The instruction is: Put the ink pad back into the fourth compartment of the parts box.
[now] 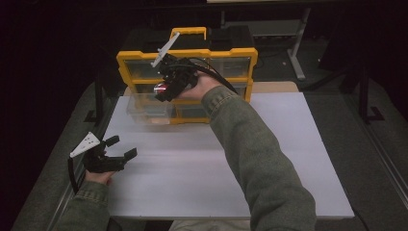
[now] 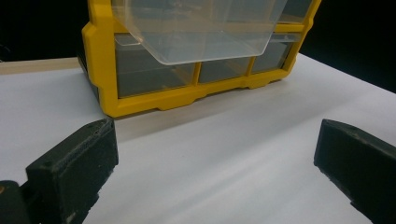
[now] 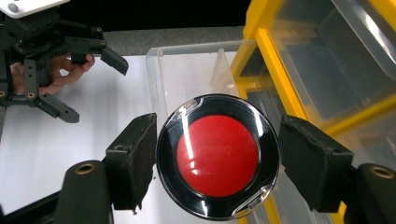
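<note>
From above, the right gripper point(image 1: 161, 92) is hanging over the pulled-out clear plastic drawer point(image 1: 146, 110) of the yellow drawer cabinet point(image 1: 231, 52), the left gripper point(image 1: 121, 147) is resting spread-jawed on the white table point(image 1: 202, 159), and the right gripper view is showing jaws pinching a round black disc with a red centre point(image 3: 218, 156).

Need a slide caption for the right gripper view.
Right gripper clamps a round black compact with a red centre above the pulled-out clear plastic drawer of a yellow organizer.

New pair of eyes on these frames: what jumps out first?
The round red disc with a black rim, clamped in the right claw above the pulled-out clear drawer. Behind it stands the yellow drawer cabinet at the table's far edge. The left claw rests open at the white table's left edge.
</note>
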`<action>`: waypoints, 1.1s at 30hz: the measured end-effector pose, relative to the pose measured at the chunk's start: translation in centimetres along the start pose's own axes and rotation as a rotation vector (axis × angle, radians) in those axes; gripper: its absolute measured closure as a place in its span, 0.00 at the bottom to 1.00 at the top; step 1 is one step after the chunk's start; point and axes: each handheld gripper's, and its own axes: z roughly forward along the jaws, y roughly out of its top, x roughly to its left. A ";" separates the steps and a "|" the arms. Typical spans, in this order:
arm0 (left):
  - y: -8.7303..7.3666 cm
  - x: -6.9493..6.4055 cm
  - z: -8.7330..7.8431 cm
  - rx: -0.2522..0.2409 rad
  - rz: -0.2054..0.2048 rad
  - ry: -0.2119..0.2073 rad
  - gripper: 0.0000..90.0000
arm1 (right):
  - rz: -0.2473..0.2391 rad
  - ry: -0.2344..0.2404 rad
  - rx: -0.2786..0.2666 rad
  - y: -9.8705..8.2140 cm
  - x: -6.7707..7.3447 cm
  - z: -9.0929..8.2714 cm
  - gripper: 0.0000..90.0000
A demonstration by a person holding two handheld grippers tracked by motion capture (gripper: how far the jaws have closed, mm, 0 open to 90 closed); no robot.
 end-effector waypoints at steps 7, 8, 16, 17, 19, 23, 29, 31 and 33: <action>0.0 -0.1 0.1 0.003 0.002 -0.003 0.00 | -0.013 0.012 0.008 1.5 -0.1 1.6 0.32; 0.0 -0.1 0.1 0.003 0.004 -0.003 0.00 | -0.018 0.015 0.009 1.6 -0.1 1.8 0.32; 0.0 -0.1 0.1 0.005 0.007 0.002 0.00 | -0.034 0.046 -0.009 2.7 0.2 3.6 0.32; 0.0 -0.1 0.1 0.005 0.010 0.003 0.00 | -0.031 0.049 -0.009 2.7 0.3 3.8 0.32; 0.0 -0.1 0.1 0.001 0.011 0.006 0.00 | -0.034 0.052 -0.008 2.8 0.3 4.3 0.32; 0.0 0.0 0.1 0.003 0.005 0.009 0.00 | -0.037 0.067 0.009 3.0 0.3 5.5 0.32; 0.0 0.1 0.2 0.009 0.006 0.009 0.00 | 0.004 0.055 0.028 2.9 0.1 6.5 0.32; 0.0 0.0 0.2 0.014 0.003 0.012 0.00 | 0.008 0.066 0.035 2.8 0.1 6.5 0.28; 0.1 0.1 0.2 0.015 0.007 0.013 0.00 | 0.018 0.057 0.039 2.7 0.2 6.4 0.25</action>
